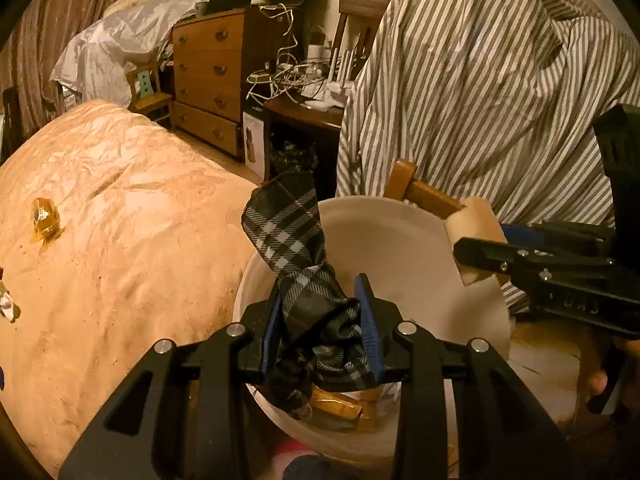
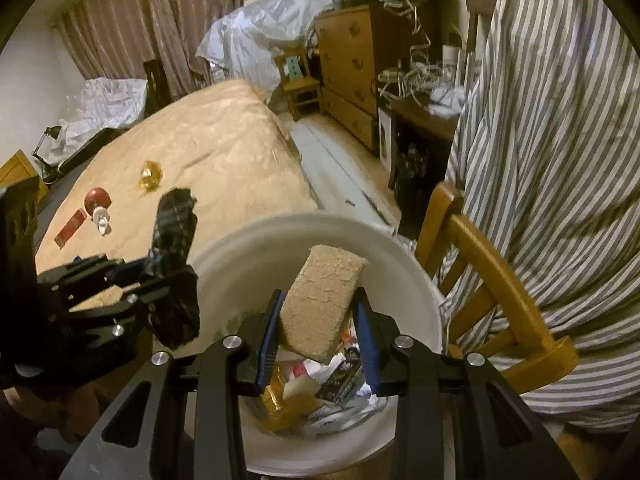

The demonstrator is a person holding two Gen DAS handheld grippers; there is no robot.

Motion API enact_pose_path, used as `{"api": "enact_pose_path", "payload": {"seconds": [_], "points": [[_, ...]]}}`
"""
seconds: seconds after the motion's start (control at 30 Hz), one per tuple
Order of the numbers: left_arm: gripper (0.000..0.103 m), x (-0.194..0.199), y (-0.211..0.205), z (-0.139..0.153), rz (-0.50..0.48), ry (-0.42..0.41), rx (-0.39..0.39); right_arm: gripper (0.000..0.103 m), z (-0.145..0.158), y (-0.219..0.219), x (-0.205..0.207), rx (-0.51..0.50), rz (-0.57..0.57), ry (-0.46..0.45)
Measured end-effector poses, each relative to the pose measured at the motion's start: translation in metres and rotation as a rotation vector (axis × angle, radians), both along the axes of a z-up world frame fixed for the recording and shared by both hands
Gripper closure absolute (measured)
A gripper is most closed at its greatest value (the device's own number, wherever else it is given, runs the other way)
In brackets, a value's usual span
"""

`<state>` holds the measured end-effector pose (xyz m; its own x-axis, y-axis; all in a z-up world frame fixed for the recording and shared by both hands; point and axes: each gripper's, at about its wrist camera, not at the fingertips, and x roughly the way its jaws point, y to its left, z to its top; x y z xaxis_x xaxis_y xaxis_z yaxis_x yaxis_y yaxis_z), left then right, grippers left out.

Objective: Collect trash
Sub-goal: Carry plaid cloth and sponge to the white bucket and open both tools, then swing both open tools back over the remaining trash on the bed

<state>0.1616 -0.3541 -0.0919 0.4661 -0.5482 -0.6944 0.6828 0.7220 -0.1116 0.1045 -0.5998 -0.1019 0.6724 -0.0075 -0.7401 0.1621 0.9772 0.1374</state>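
My left gripper [image 1: 320, 312] is shut on a black-and-white plaid cloth scrap [image 1: 292, 236] and holds it over the rim of a white bucket [image 1: 400, 240]. My right gripper [image 2: 320, 320] is shut on a tan sponge block [image 2: 320, 296] above the same bucket [image 2: 256, 256], which holds wrappers and other trash. The left gripper with the cloth [image 2: 172, 224] shows at the left of the right wrist view. The right gripper with the sponge [image 1: 476, 220] shows at the right of the left wrist view. A gold wrapper [image 1: 46, 218] lies on the bed.
The tan bed [image 2: 220, 148] also carries a red ball [image 2: 97, 199], a red packet [image 2: 70, 226] and a small white item [image 2: 102, 220]. A wooden chair [image 2: 492, 276] draped with a striped cloth [image 2: 560, 160] stands right of the bucket. A dresser [image 1: 208, 76] stands behind.
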Motion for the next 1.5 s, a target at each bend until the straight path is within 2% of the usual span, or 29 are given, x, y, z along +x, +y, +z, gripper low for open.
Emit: {"api": "enact_pose_path", "payload": {"seconds": [0.2, 1.03, 1.07, 1.1, 1.13, 1.17, 1.23, 1.5], "points": [[0.07, 0.003, -0.008, 0.001, 0.003, -0.002, 0.011, 0.068, -0.018, 0.009, -0.007, 0.011, -0.004, 0.026], [0.069, 0.004, -0.006, 0.001, 0.012, -0.001, 0.017, 0.067, -0.015, 0.022, -0.008, 0.022, -0.003, 0.019], [0.068, 0.004, -0.006, 0.001, 0.014, -0.005, 0.019, 0.062, -0.015, 0.022, -0.008, 0.023, -0.003, 0.019], [0.068, 0.004, -0.007, 0.001, 0.014, -0.006, 0.019, 0.051, -0.015, 0.021, -0.008, 0.022, -0.006, 0.018], [0.062, 0.005, -0.006, 0.001, 0.016, -0.004, 0.016, 0.046, -0.015, 0.021, -0.008, 0.026, -0.013, 0.011], [0.051, 0.005, -0.004, 0.002, 0.022, -0.007, 0.012, 0.044, -0.015, 0.02, -0.01, 0.028, -0.019, 0.004], [0.044, 0.005, -0.003, 0.002, 0.034, -0.019, 0.01, 0.044, -0.015, 0.018, -0.012, 0.032, -0.03, -0.004], [0.044, 0.009, 0.003, 0.003, 0.052, -0.015, 0.012, 0.044, -0.017, 0.017, -0.017, 0.04, -0.035, -0.009]]}}
